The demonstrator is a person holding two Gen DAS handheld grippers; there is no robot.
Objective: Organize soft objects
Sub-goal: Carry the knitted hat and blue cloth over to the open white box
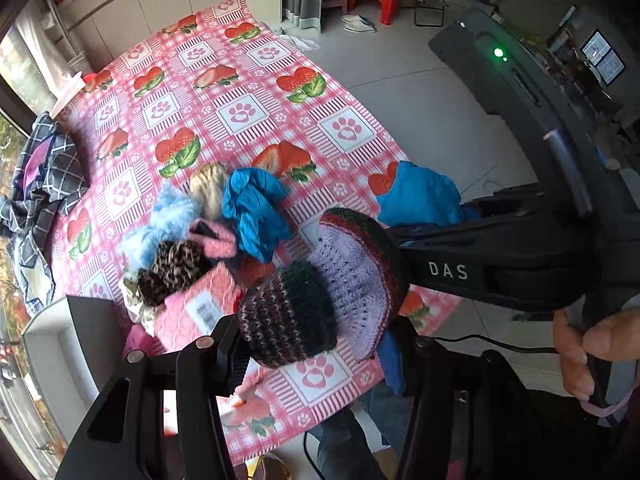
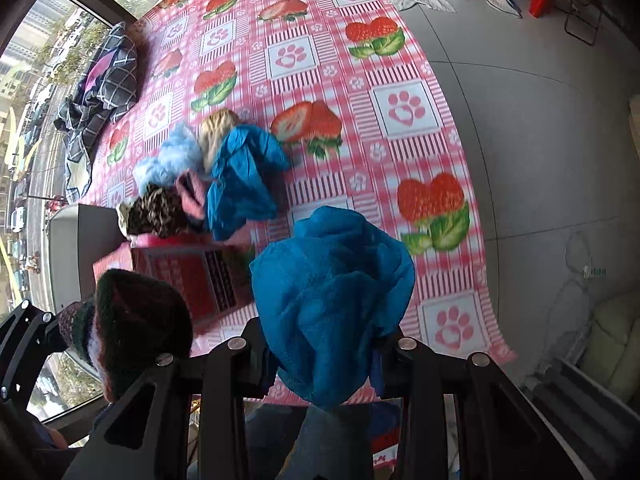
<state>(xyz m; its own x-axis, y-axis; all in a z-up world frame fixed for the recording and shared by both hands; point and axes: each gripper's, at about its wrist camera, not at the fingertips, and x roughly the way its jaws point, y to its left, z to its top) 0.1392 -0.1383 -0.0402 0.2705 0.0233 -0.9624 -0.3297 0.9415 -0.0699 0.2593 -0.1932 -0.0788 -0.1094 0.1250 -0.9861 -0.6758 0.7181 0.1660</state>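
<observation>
- The bed sheet (image 2: pixel 320 60), pink checked with strawberries and paw prints, fills most of both views; grey floor (image 2: pixel 540 120) lies beside it.
- A dark checked blanket (image 2: pixel 104 80) is bunched at the far side of the sheet by the window.
- A pile of soft things lies mid-sheet: a blue cloth (image 2: pixel 240 172), a pale blue fluffy piece (image 2: pixel 172 156), a tan fluffy piece (image 2: pixel 218 126), a pink piece (image 2: pixel 192 192) and a leopard-print piece (image 2: pixel 156 210).
- The leopard piece sits at the rim of a pink basket (image 2: pixel 192 276), near the sheet's close edge.
- The right gripper (image 2: pixel 324 356) is clenched on a blue crumpled cloth (image 2: pixel 332 296), held above the sheet.
- The left gripper (image 1: pixel 316 344) grasps a knitted hat (image 1: pixel 320 292), striped dark outside and lilac inside, above the basket's near side.
- A hand (image 1: pixel 592 356) grips the right tool's handle.
</observation>
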